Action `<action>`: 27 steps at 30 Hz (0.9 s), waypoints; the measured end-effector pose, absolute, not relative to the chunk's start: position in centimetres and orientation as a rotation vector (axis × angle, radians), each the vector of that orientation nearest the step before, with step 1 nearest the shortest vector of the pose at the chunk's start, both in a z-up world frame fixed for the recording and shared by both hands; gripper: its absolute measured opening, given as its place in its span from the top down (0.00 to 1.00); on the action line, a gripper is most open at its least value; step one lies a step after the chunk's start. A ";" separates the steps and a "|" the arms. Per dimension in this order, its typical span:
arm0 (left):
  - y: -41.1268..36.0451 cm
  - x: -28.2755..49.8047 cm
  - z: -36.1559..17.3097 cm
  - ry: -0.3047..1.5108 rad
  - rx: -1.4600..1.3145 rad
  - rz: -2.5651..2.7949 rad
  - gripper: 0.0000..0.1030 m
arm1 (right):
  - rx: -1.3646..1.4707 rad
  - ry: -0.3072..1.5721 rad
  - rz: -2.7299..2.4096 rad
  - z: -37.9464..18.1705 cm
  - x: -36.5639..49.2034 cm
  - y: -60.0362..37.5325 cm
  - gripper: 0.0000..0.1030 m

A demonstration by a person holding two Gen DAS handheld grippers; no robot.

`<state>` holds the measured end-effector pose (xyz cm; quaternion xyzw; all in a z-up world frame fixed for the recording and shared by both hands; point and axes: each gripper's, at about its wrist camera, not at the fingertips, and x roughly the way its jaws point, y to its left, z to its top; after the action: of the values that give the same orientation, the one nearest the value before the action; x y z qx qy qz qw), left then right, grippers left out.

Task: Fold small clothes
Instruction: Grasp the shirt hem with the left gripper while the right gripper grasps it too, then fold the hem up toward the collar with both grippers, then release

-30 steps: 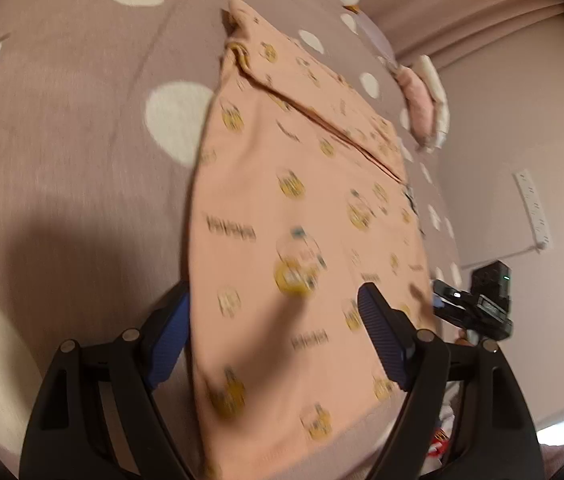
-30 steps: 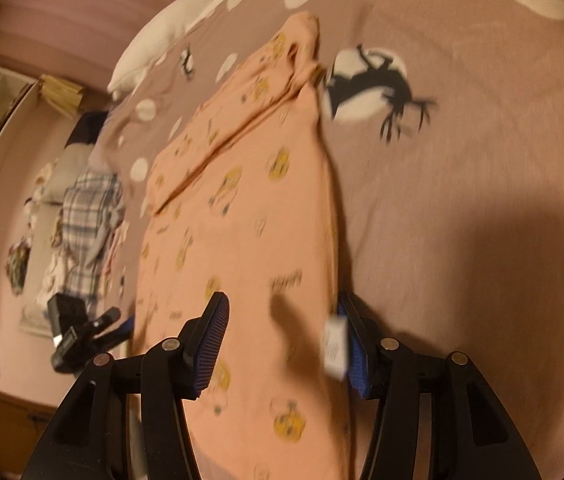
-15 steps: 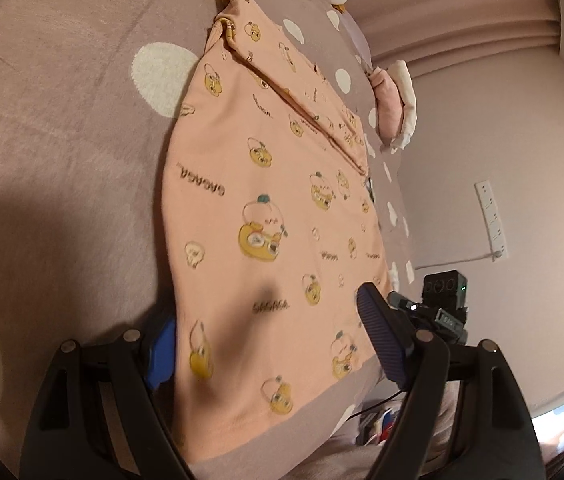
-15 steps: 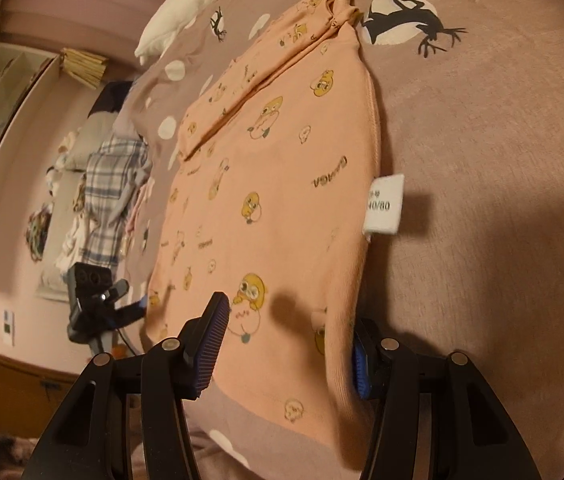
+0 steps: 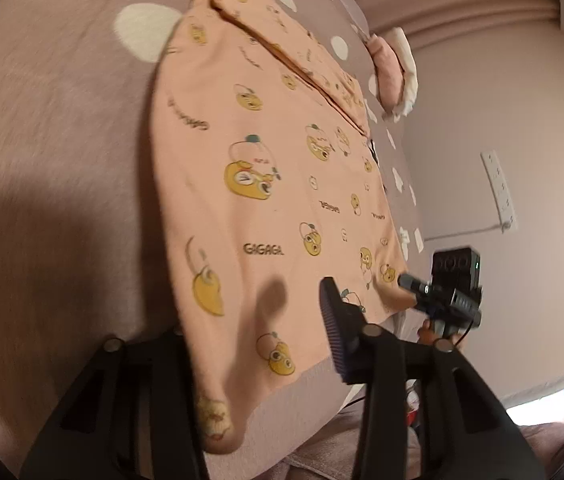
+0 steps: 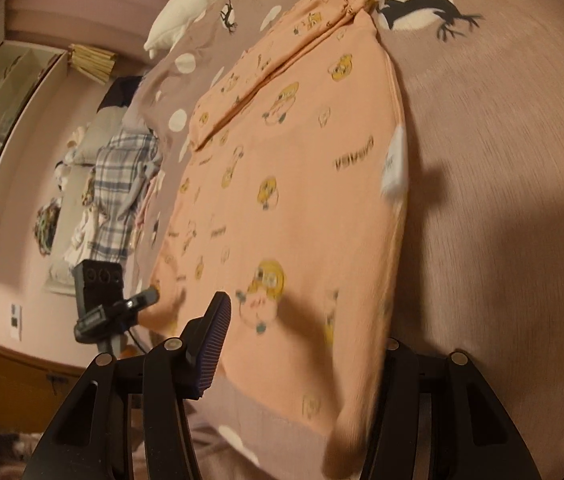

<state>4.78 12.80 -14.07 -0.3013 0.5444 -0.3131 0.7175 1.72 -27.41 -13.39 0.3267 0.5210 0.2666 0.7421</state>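
A small peach shirt (image 5: pixel 266 184) with yellow cartoon prints lies flat on a mauve bedspread (image 5: pixel 54 120), one sleeve folded across its far part. My left gripper (image 5: pixel 258 328) is open, its jaws astride the shirt's near left corner; the cloth hides the left finger. In the right wrist view the shirt (image 6: pixel 294 200) shows a white label (image 6: pixel 396 164) on its right edge. My right gripper (image 6: pixel 302 340) is open astride the near right corner, its right finger hidden behind the cloth. Each gripper shows in the other's view, at the shirt's hem (image 5: pixel 450 292) (image 6: pixel 110 304).
The bedspread has white dots and a black reindeer print (image 6: pixel 422 8). A white pillow (image 6: pixel 202 4) lies at the head. A plaid garment (image 6: pixel 122 184) and other clothes are piled beyond the bed's left side. A pink cushion (image 5: pixel 392 72) and a wall power strip (image 5: pixel 498 192) are on the right.
Both grippers have drawn back toward the shirt's near hem and come lower, so the hem corners now sit between their open jaws. The shirt itself lies as before.
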 end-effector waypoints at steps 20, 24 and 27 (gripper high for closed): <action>14.9 6.8 -11.4 1.058 -0.927 -0.758 0.98 | 0.706 0.909 0.604 -9.7 1.9 -27.5 0.94; 14.7 7.8 -10.0 1.017 -0.932 -0.788 0.98 | 0.717 0.858 0.618 -8.6 2.6 -27.3 0.94; 14.7 8.8 -8.9 0.989 -0.923 -0.806 0.98 | 0.712 0.821 0.634 -7.6 3.2 -27.1 0.94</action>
<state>8.84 14.67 -8.89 -0.4155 0.4450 -0.3627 0.7056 3.22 -27.13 -7.62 0.3331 0.3838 0.2964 0.8087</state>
